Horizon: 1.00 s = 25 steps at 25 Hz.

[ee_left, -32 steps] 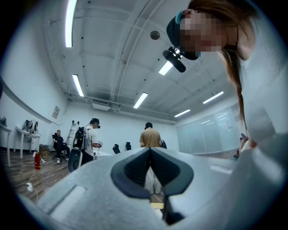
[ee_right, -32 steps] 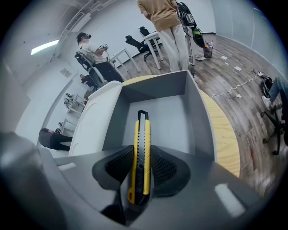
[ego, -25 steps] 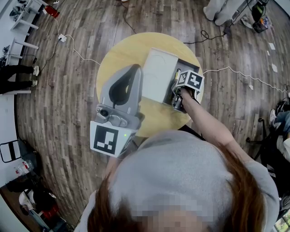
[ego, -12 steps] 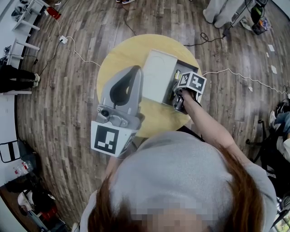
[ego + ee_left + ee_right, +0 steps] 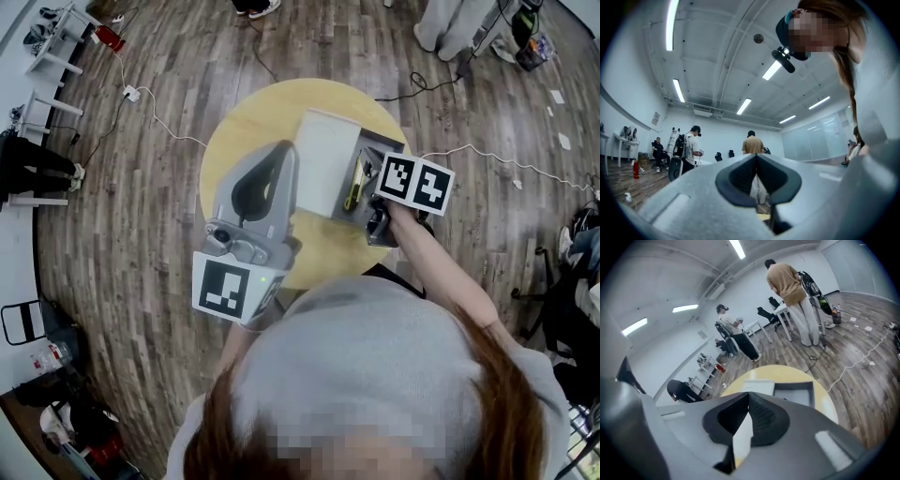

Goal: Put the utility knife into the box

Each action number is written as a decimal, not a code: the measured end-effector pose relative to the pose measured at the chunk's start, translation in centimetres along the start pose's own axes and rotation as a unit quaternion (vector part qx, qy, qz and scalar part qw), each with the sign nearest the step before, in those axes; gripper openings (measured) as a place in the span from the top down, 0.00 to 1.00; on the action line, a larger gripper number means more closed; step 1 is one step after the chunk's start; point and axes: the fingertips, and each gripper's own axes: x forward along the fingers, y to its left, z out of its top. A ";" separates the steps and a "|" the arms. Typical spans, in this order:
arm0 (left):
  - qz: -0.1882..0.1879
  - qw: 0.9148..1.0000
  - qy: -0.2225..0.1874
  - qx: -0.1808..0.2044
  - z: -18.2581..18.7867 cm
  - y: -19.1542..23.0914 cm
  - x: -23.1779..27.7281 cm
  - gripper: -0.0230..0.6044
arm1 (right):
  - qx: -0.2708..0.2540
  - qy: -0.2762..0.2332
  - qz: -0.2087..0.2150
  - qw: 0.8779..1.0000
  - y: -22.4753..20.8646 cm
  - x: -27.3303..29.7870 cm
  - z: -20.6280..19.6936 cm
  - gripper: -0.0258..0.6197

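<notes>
The utility knife (image 5: pixel 353 187), slim, yellow-green and black, lies lengthwise in the open right part of the grey box (image 5: pixel 384 148), just beside the white lid (image 5: pixel 324 167) covering the left part. My right gripper (image 5: pixel 746 397) is at the box's near right corner. Its jaws have just been closing and now meet on nothing. My left gripper (image 5: pixel 756 156), left of the box, is pinched together too, empty.

yellow table (image 5: pixel 239 122), grey box (image 5: pixel 383 144), white lid (image 5: pixel 327 161), yellow-green utility knife (image 5: pixel 353 191)
</notes>
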 end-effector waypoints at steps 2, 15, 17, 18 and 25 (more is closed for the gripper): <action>-0.002 1.000 0.001 -0.003 -0.1 -0.3 0.1 0.96 | -0.038 -0.040 0.032 0.998 2.9 -2.0 2.1 0.97; 0.009 1.000 0.013 0.008 -0.4 -2.0 1.5 0.96 | -0.275 -0.228 0.116 0.927 13.6 -11.2 8.4 0.97; 0.013 1.000 0.021 0.009 -0.6 -2.1 1.5 0.96 | -0.290 -0.236 0.122 0.919 14.1 -11.6 8.6 0.97; 0.017 1.000 0.023 0.009 -0.6 -2.0 1.5 0.96 | -0.297 -0.240 0.125 0.916 14.3 -11.7 8.7 0.97; 0.052 0.998 0.025 0.020 -0.7 -2.1 0.7 0.96 | -0.324 -0.225 0.170 0.903 15.5 -11.4 7.5 0.96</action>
